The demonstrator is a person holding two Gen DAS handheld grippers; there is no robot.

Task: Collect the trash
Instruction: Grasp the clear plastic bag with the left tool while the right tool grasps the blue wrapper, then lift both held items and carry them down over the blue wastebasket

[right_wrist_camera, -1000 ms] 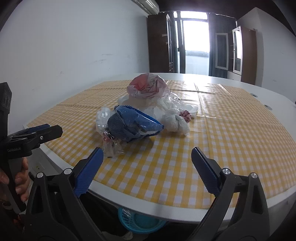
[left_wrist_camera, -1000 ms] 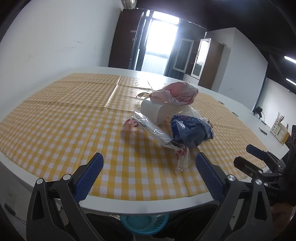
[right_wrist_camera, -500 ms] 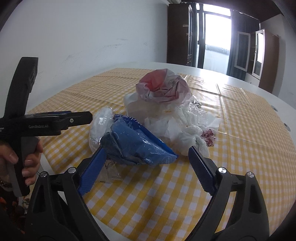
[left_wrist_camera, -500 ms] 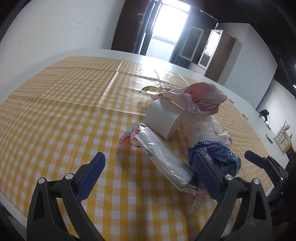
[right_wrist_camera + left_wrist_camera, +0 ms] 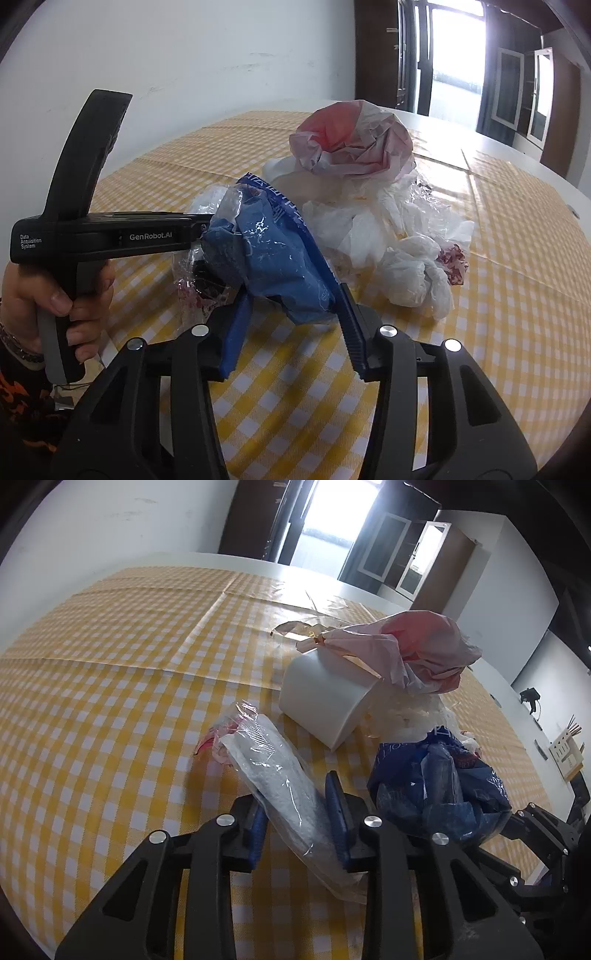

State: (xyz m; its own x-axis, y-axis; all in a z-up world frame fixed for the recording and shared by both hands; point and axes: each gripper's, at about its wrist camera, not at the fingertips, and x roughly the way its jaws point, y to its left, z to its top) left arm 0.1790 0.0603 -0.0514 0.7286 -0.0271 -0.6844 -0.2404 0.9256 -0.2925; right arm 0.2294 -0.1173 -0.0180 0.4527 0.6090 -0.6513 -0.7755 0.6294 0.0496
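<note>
Covering most of a white tabletop (image 5: 229,559) is a yellow-and-white checked cloth (image 5: 110,686), with a plain white wall behind it, a bright glass door (image 5: 325,520) at the far end of the room and a glass-fronted cabinet (image 5: 406,561) beside that door. The trash lies in one heap near the middle of the cloth, and the white tub (image 5: 325,698) on its side serves as the landmark. One crumpled pink bag (image 5: 410,653) rests on top of the tub. One long clear plastic sleeve (image 5: 280,779) holding white paper stretches from just in front of the tub toward the near edge. One blue plastic bag (image 5: 273,258) lies to the right of the sleeve, in front of the tub. One bundle of crumpled white and clear wrappers (image 5: 399,240) sits to the right of the tub, touching it as far as can be told. The left hand-held gripper (image 5: 297,827) has just been closing, and its blue pads now pinch the clear sleeve on both sides near its front end. The right hand-held gripper (image 5: 291,325) has also just been closing; its blue pads stand on either side of the blue bag's lower part and press against it, with the bag bulging up between them. In the right wrist view a person's hand (image 5: 70,295) holds the handle of the left hand-held gripper, left of the blue bag.
</note>
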